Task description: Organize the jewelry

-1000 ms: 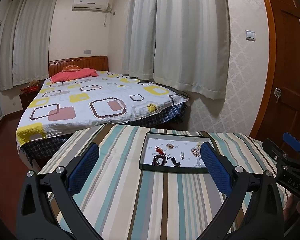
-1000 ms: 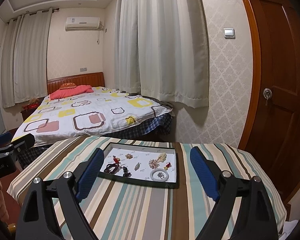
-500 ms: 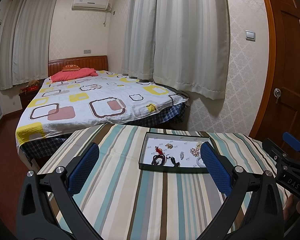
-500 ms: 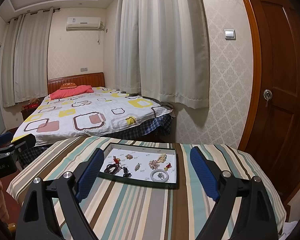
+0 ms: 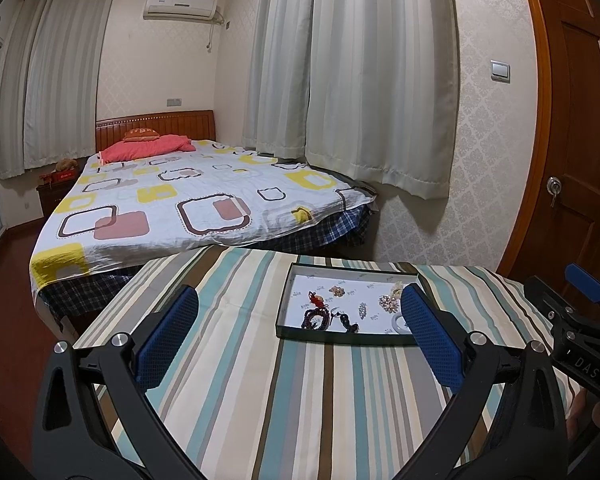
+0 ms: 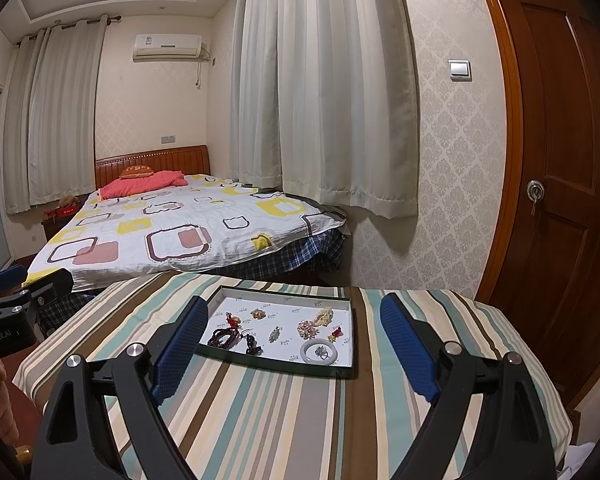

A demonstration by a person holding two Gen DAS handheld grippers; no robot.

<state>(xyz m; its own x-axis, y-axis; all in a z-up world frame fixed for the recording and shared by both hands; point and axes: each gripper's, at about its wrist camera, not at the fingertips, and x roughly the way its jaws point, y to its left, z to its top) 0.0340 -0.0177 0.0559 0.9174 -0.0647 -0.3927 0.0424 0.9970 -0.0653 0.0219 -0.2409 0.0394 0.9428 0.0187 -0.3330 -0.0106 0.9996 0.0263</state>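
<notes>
Hardly anything is changing across this last second: both tools are holding almost the same pose above the striped table [image 6: 284,420], with the view drifting only a touch, and nothing in the tray is shifting.

The left tool [image 5: 300,336] is standing wide open with nothing between its blue pads, and the right tool [image 6: 296,344] is standing just as wide and just as empty.

The jewelry is all sitting inside the shallow dark-rimmed tray [image 6: 276,366] on the table's far half. In the right wrist view, a dark beaded bracelet [image 6: 224,337] is lying at the tray's 8 o'clock, touching a red knotted charm [image 6: 233,320] just above it. A pale bangle [image 6: 320,353] is resting at 5 o'clock with a small ring-like piece inside it. A pinkish beaded cluster [image 6: 308,329] and a cream piece [image 6: 325,315] are lying toward 2 o'clock. A small brooch [image 6: 257,313] is sitting near 11 o'clock.

Since the pieces are spread loosely yet already in the tray, this could be either a sorting about to happen or one that is over; the steady hover settles neither.
</notes>
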